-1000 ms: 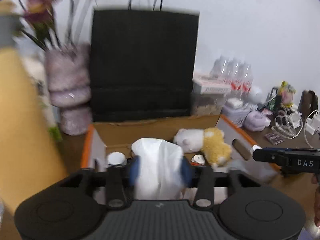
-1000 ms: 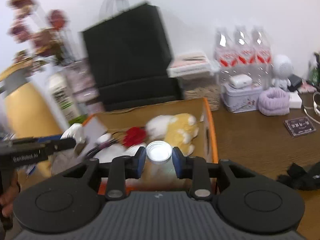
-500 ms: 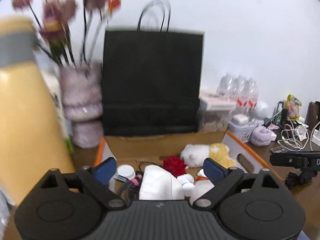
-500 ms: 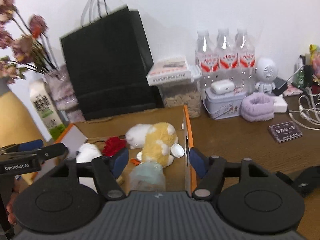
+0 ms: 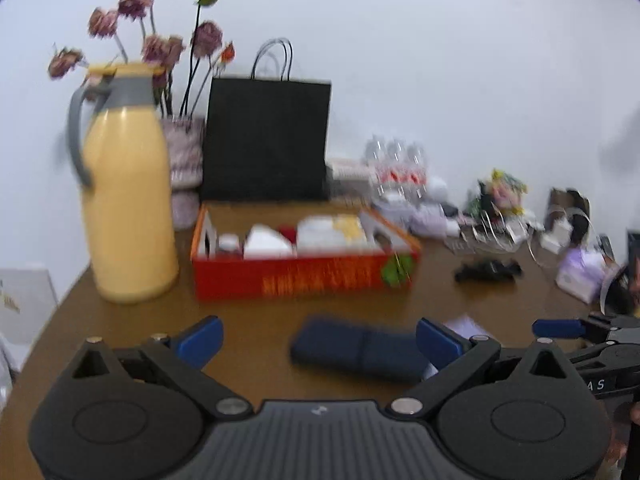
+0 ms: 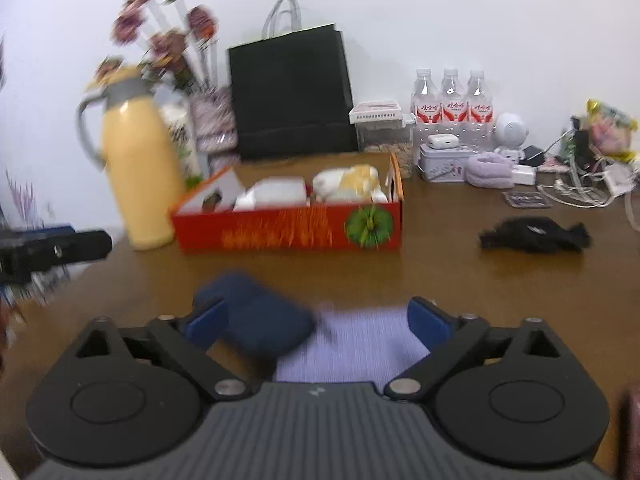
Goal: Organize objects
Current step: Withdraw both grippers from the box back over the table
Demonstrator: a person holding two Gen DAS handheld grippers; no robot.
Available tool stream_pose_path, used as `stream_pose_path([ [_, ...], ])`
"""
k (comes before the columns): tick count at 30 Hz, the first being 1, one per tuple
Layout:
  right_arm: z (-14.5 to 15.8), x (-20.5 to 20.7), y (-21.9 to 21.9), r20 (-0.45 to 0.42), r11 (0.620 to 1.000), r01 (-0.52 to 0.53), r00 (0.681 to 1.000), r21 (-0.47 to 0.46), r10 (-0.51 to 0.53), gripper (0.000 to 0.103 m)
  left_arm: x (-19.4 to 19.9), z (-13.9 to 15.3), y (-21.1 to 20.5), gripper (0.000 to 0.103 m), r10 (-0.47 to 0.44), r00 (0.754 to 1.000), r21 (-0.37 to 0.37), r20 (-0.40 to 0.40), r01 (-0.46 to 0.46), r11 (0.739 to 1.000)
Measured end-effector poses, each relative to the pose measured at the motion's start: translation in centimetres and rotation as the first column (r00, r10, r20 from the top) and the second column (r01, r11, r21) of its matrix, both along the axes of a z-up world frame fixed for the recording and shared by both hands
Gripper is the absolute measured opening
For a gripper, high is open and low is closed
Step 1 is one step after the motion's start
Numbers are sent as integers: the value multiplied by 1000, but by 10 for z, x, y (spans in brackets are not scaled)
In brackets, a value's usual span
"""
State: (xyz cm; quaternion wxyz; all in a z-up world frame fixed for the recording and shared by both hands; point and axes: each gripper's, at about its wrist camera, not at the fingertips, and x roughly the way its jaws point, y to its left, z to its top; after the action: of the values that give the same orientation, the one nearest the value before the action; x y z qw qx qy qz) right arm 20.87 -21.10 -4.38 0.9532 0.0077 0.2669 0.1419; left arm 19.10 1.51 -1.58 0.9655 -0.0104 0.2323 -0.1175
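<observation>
A red and orange cardboard box (image 5: 304, 276) (image 6: 288, 232) stands mid-table, holding a white and yellow plush toy (image 6: 348, 180), a white bundle (image 5: 266, 242) and other small items. A dark blue pouch (image 5: 360, 350) (image 6: 256, 316) lies on the table in front of it, beside a lilac cloth (image 6: 352, 344). My left gripper (image 5: 318, 338) is open and empty, above the near table with the pouch between its fingers' line of sight. My right gripper (image 6: 318, 316) is open and empty over the pouch and cloth.
A yellow jug (image 5: 124, 208) stands left of the box. A black paper bag (image 5: 268, 140), a flower vase (image 5: 184, 168), water bottles (image 6: 450, 98), a tin (image 6: 442, 162) and cables (image 6: 580, 192) line the back. A black cloth (image 6: 534, 234) lies right.
Both grippers opened and let go of the white bundle and the capped item into the box. Both then pulled back from the box toward the near table edge.
</observation>
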Motion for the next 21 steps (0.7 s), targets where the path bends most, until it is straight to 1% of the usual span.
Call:
stream_pose_path([
  [2, -12, -28, -3, -36, 999, 17, 999, -47, -19, 101, -21, -15, -1, 103, -20, 998, 40, -52, 22, 999],
  [4, -19, -55, -6, -59, 996, 35, 997, -86, -40, 103, -38, -28, 2, 103, -5, 995, 85, -95, 13, 996],
  [5, -20, -70, -9, -64, 994, 37, 997, -102, -43, 103, -45, -31, 5, 103, 9, 995, 93, -103, 1, 996],
  [6, -22, -80, -9, -65, 993, 34, 997, -114, -41, 103, -51, -32, 8, 103, 20, 994, 90, -107, -10, 996],
  [9, -20, -103, -12, -54, 989, 38, 997, -141, -46, 103, -63, -31, 19, 103, 67, 991, 44, -113, -63, 997],
  [12, -16, -101, -10, -30, 989, 43, 998, -144, -48, 103, -64, -30, 19, 103, 78, 990, 22, -118, -76, 997],
  [15, -15, -95, -8, -12, 994, 29, 999, -105, -31, 103, -58, -30, 10, 103, 39, 995, 46, -93, -35, 998],
  [17, -18, -88, -7, -12, 998, 16, 1000, -66, -17, 103, -47, -33, 5, 103, 1, 997, 46, -74, 3, 999],
  [19, -22, -76, -2, -17, 999, 25, 1000, -45, -26, 103, -27, -39, -1, 103, -16, 997, 48, -81, 20, 999],
  [21, -24, -62, 5, -21, 999, 27, 999, -28, -27, 97, -3, -41, -6, 103, -24, 997, 51, -77, 28, 998],
])
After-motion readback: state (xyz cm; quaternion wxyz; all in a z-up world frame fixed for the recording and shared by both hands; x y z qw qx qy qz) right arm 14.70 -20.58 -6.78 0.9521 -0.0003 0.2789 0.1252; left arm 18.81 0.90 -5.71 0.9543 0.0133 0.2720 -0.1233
